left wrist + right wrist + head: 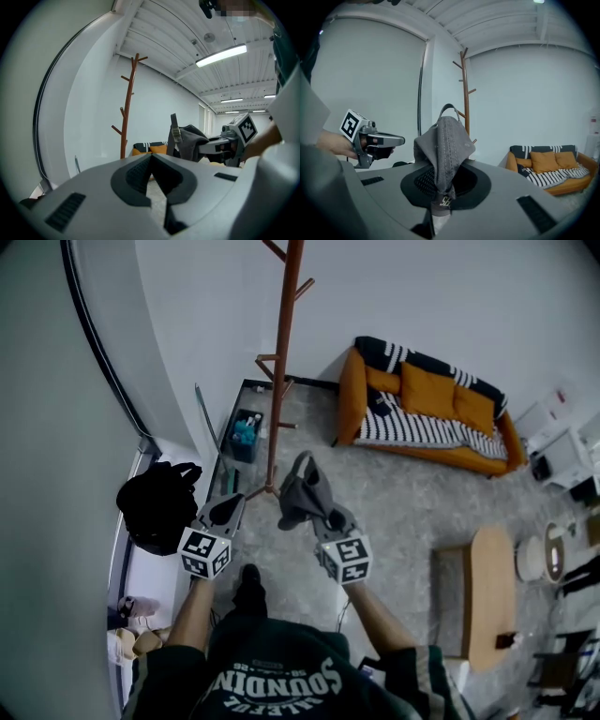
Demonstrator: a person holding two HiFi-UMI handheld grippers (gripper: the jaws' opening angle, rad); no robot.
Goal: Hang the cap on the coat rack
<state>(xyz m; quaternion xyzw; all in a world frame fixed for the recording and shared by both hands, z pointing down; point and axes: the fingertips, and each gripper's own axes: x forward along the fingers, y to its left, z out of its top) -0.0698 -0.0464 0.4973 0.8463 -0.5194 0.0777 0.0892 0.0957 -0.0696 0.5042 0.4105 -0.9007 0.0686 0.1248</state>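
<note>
Left gripper (228, 510), right gripper (330, 517) with one cap (302, 488), one coat rack (281, 362)

Grey floor (403, 502) carries coat rack (283, 362), sofa (422, 427), perhaps bin (246, 435).

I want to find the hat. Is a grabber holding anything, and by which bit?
The right gripper pinches the grey cap by its lower folded edge; its strap loop sticks up. The left gripper holds nothing.

Grey cap (305, 491), reddish-brown coat rack (281, 352), orange sofa (352, 395) with black-and-white striped throw (412, 430)
</note>
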